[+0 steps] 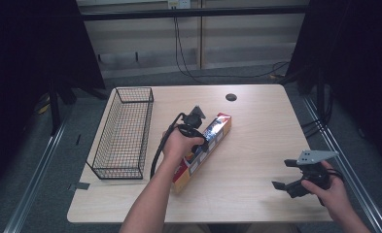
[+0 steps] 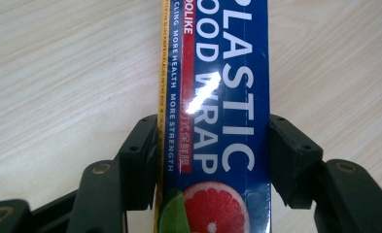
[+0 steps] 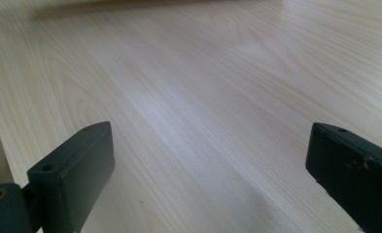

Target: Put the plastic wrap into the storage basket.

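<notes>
Lower right of the high view, your right gripper (image 1: 282, 174) hangs spread wide. At centre, your left gripper (image 1: 202, 137) pinches the plastic wrap box (image 1: 205, 145) mid-length: likely light, stiff, glossy-slick, so hold its long sides. Wire basket (image 1: 123, 131) waits farther left.

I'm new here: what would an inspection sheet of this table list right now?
Surface: pale wood table, round cable hole.
Job's things: food wrap box lying aslant; wire basket left of it.
Clutter: nothing seen.
Grippers: left gripper shut on the box's sides; right gripper open over bare wood.
Cables: black cable trailing from left gripper; cables down the back wall.
Surroundings: dark curtains, grey floor.
</notes>
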`<state>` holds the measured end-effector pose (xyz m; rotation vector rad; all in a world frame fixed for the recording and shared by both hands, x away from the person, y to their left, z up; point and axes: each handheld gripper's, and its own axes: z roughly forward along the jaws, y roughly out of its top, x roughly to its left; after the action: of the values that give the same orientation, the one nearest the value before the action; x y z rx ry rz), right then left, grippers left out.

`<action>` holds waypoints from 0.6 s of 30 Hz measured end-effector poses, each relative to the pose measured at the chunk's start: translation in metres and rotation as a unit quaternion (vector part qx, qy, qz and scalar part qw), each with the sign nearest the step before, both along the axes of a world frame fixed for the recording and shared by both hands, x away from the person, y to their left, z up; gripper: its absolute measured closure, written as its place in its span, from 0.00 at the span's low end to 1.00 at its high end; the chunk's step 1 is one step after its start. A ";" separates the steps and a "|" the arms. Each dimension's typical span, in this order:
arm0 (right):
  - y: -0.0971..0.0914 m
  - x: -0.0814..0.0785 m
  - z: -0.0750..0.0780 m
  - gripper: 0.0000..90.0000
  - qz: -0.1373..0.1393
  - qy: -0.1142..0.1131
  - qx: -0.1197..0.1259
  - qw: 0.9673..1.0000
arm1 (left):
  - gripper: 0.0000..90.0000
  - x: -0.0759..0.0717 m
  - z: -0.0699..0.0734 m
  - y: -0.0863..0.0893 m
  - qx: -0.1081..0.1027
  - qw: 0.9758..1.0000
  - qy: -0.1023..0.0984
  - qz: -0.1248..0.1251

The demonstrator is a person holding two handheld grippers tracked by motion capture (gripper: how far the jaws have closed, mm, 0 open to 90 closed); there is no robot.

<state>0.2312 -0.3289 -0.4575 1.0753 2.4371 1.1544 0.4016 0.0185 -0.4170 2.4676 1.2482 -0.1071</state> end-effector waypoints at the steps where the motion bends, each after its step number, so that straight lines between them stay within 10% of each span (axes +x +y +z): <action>1: 0.000 0.000 0.000 0.04 0.000 0.000 0.000 1.000 | 0.48 0.000 0.002 0.002 0.003 1.000 0.003 0.002; 18: -0.001 0.000 0.000 0.04 0.000 0.001 0.000 1.000 | 0.48 0.002 0.036 0.020 0.000 1.000 -0.005 0.027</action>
<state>0.2312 -0.3295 -0.4576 1.0768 2.4375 1.1540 0.4038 0.0384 -0.3811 2.4302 1.3089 -0.0814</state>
